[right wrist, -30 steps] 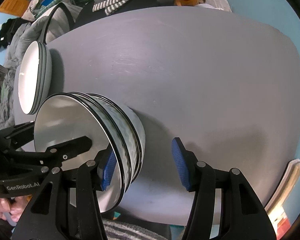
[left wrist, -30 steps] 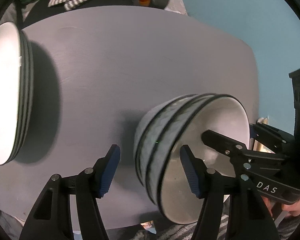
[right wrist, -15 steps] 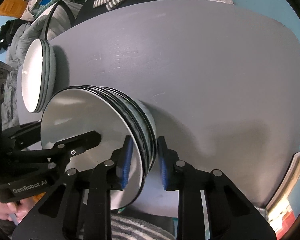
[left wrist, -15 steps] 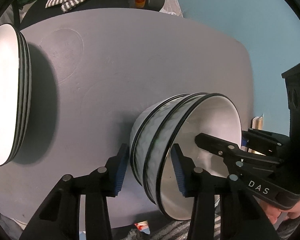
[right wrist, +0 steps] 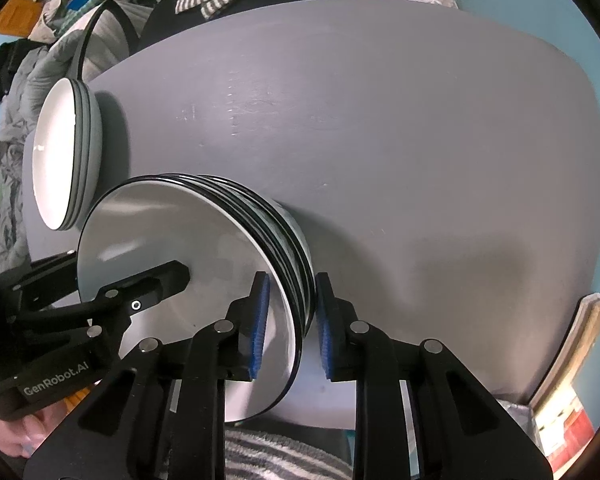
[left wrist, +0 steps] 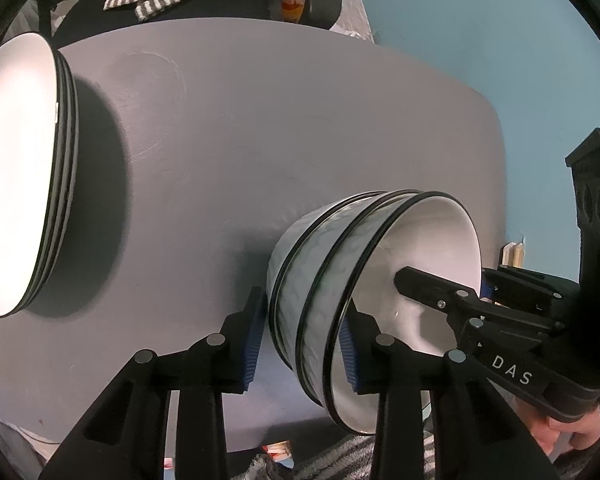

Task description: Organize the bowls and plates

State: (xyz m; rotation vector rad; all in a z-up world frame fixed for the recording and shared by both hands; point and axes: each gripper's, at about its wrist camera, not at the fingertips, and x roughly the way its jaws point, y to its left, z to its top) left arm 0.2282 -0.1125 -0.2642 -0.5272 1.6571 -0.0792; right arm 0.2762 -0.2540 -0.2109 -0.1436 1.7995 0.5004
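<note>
Left gripper [left wrist: 302, 334] and right gripper [right wrist: 287, 322]: each clenched on the wall of the nested bowl stack [left wrist: 340, 280] from opposite sides, one blue pad inside the top bowl, one outside. Stack sits near the front edge of the grey table [left wrist: 300, 128], plate stack [left wrist: 16, 172] well apart at the far left. Step judged: two-handed relocation of the bowls, calling for a level, matched lift; bowl count, bases and any lift-off are hard to make out.
</note>
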